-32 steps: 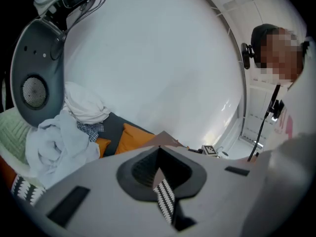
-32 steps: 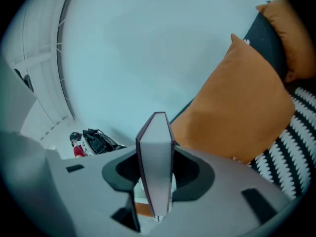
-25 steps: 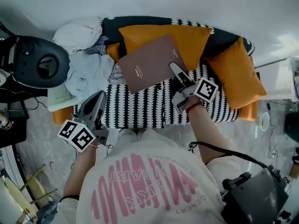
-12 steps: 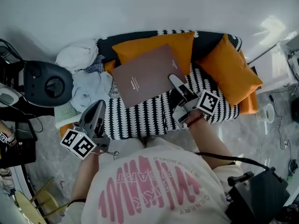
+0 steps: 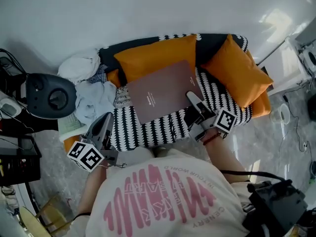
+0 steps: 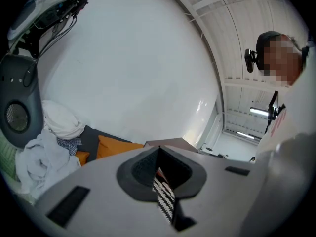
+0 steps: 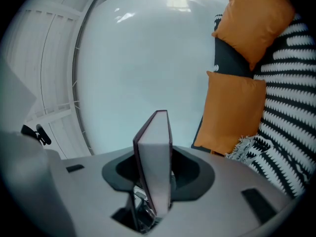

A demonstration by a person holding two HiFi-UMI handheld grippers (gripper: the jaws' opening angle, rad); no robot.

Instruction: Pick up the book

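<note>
The book [image 5: 163, 90], flat and brown, is held by its near right corner over the black-and-white striped sofa [image 5: 148, 126]. My right gripper [image 5: 192, 98] is shut on it. In the right gripper view the book [image 7: 154, 152] stands edge-on between the pads, with its page edge toward the camera. My left gripper [image 5: 104, 121] hangs at the sofa's front left edge, apart from the book. Its jaws [image 6: 159, 157] meet with nothing between them; only a thin slit shows the striped cover.
Two orange cushions [image 5: 153, 58] [image 5: 237, 72] lean on the sofa's back. A heap of pale clothes [image 5: 94, 95] lies at its left end, beside a round black device [image 5: 49, 95]. A white table [image 5: 291, 65] stands at the right. A white wall is behind.
My right gripper has drawn the book back toward the sofa's front edge and lifted it off the cushion. The left gripper has shifted slightly at the sofa's front left.
</note>
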